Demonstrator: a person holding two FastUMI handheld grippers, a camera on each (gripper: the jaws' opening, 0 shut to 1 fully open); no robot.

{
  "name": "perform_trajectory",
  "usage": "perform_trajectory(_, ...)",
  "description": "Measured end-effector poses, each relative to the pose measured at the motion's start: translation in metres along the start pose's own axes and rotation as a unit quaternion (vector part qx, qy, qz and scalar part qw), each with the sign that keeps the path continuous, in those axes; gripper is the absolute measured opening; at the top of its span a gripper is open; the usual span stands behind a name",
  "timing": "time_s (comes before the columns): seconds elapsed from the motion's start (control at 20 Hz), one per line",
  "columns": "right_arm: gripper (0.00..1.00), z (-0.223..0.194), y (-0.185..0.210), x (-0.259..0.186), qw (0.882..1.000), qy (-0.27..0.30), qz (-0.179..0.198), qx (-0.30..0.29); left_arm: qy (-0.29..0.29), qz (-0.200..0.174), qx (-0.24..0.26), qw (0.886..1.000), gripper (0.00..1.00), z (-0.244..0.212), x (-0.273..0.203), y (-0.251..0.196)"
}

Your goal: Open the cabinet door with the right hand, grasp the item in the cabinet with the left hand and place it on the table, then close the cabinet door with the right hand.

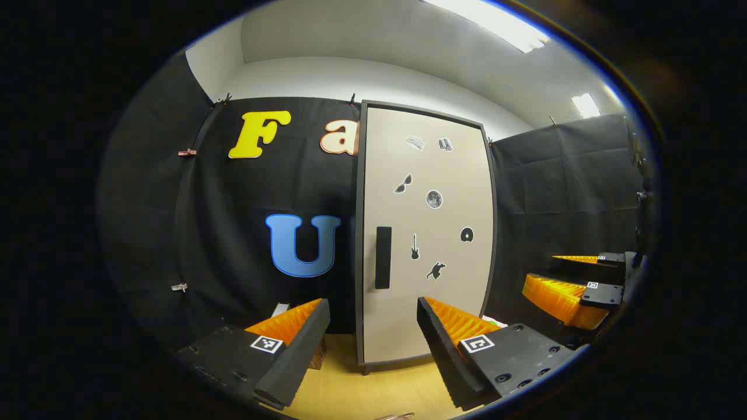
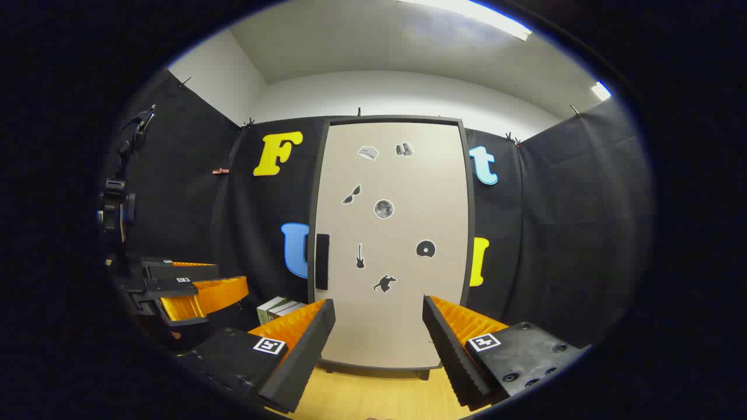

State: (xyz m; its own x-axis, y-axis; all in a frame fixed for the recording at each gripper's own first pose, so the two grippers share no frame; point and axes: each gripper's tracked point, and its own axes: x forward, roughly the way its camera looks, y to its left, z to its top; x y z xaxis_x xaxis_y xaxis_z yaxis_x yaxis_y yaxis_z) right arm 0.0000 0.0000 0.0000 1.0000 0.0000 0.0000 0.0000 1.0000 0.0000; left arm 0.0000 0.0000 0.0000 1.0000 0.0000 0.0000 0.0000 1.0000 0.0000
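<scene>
Cabinet door (image 2: pixel 392 245) shut, upright on wooden counter (image 2: pixel 373 394), dark vertical handle (image 2: pixel 322 261) near its left edge, small stickers scattered over the panel. Item inside hidden behind closed door. Left hand-held gripper (image 1: pixel 373 326) open, fingers spread wide, nothing between them, aimed at door from close by. Right hand-held gripper (image 2: pixel 379 332) likewise open and empty, facing door front, apart from handle. Small boxes (image 2: pixel 279 308) on counter left of cabinet, against black cloth wall (image 2: pixel 560 233).
</scene>
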Motion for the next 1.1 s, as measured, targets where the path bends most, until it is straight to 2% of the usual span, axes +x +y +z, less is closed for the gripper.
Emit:
perform_trajectory(0.35,0.97,0.001,-0.001,-0.002,1.000,-0.001,-0.010,-0.005,-0.005,-0.011,0.007,1.000,0.94,0.003,-0.001,-0.004)
perform_trajectory(0.8,0.97,0.002,0.008,-0.004,1.000,0.001,-0.003,-0.008,-0.009,-0.025,0.020,0.999,0.92,0.006,-0.003,-0.009)
perform_trajectory(1.1,0.97,0.004,0.016,-0.003,1.000,0.002,-0.008,-0.005,-0.010,-0.034,0.022,0.999,0.94,0.006,-0.014,-0.004)
